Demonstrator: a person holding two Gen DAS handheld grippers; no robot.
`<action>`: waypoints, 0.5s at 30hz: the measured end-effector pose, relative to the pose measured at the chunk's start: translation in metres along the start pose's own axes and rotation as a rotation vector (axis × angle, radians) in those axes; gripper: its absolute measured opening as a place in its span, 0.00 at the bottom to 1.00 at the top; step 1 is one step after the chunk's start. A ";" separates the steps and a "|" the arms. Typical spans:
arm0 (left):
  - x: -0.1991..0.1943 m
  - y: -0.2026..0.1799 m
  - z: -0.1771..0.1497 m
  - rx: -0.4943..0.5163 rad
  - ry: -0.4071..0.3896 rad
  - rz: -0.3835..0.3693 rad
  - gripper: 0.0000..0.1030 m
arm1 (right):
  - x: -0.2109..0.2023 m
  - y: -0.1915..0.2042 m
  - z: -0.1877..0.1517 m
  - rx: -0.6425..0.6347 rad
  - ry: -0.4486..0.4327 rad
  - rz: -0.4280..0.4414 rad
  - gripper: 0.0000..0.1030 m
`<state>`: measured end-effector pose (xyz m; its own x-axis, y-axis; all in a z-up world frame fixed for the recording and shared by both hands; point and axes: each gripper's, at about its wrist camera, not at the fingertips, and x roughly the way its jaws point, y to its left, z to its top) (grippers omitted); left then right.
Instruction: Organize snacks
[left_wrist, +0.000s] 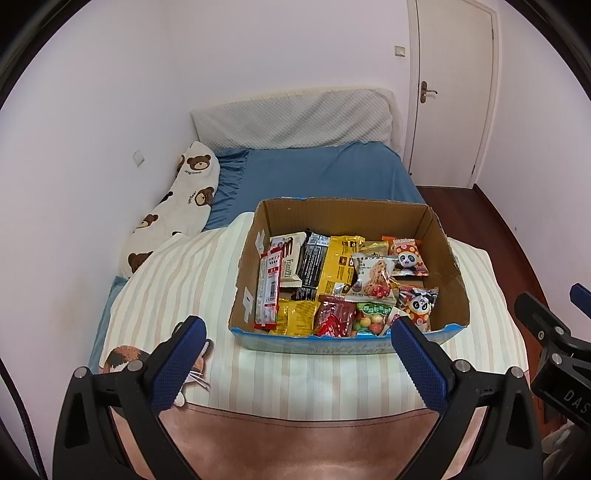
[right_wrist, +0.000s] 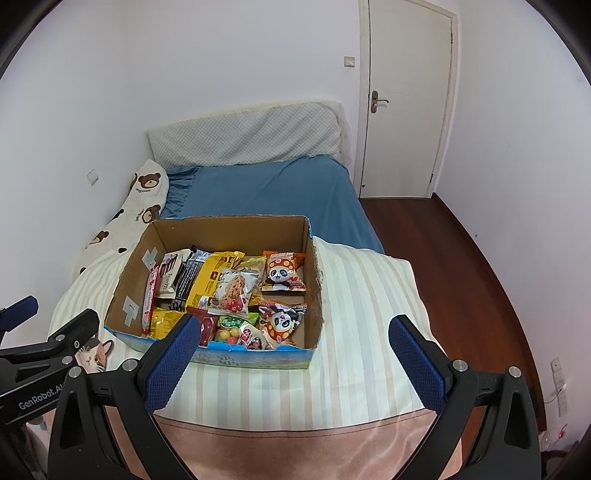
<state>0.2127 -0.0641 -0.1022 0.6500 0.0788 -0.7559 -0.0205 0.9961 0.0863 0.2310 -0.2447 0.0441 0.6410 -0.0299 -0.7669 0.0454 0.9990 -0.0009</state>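
We judge the task to be close to done, or at a pause: every snack we can find lies inside the cardboard box (left_wrist: 343, 218), which sits at the centre of both frames on the striped quilt (left_wrist: 177, 291) of the bed. No packet lies loose on the quilt or on the blue sheet (left_wrist: 317, 170) above it.

Both tools are empty. The left gripper (left_wrist: 297, 363), at the bottom of the left wrist view, stands wide open and holds nothing; the right gripper (right_wrist: 291, 363), at the bottom of the right wrist view, is spread equally wide and also holds nothing. Neither touches the box.

Counting what shows in the box:
- two panda packets (left_wrist: 408, 258), one above the other at the right
- one cookie packet (left_wrist: 373, 280) in the middle
- one large yellow bag (left_wrist: 338, 266)
- one black bar (left_wrist: 312, 266)
- one white wafer packet (left_wrist: 290, 264)
- one long red-and-white packet (left_wrist: 267, 291) against the left wall
- one small yellow packet (left_wrist: 297, 317)
- one red packet (left_wrist: 334, 315)
- one bag of coloured candies (left_wrist: 369, 319)

More may lie hidden beneath; we cannot tell. What may remain is tidying the overlapped packets at the centre.
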 end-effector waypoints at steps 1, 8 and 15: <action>0.000 0.000 -0.001 0.001 0.001 0.000 1.00 | 0.001 0.000 0.000 -0.002 0.000 0.003 1.00; 0.001 0.001 -0.004 0.002 0.011 0.001 1.00 | 0.005 0.002 -0.002 -0.012 0.008 0.017 1.00; 0.002 0.002 -0.007 0.004 0.018 0.004 1.00 | 0.009 0.003 -0.005 -0.024 0.022 0.024 1.00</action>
<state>0.2087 -0.0619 -0.1075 0.6358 0.0832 -0.7674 -0.0196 0.9956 0.0918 0.2326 -0.2413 0.0339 0.6245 -0.0055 -0.7810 0.0116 0.9999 0.0023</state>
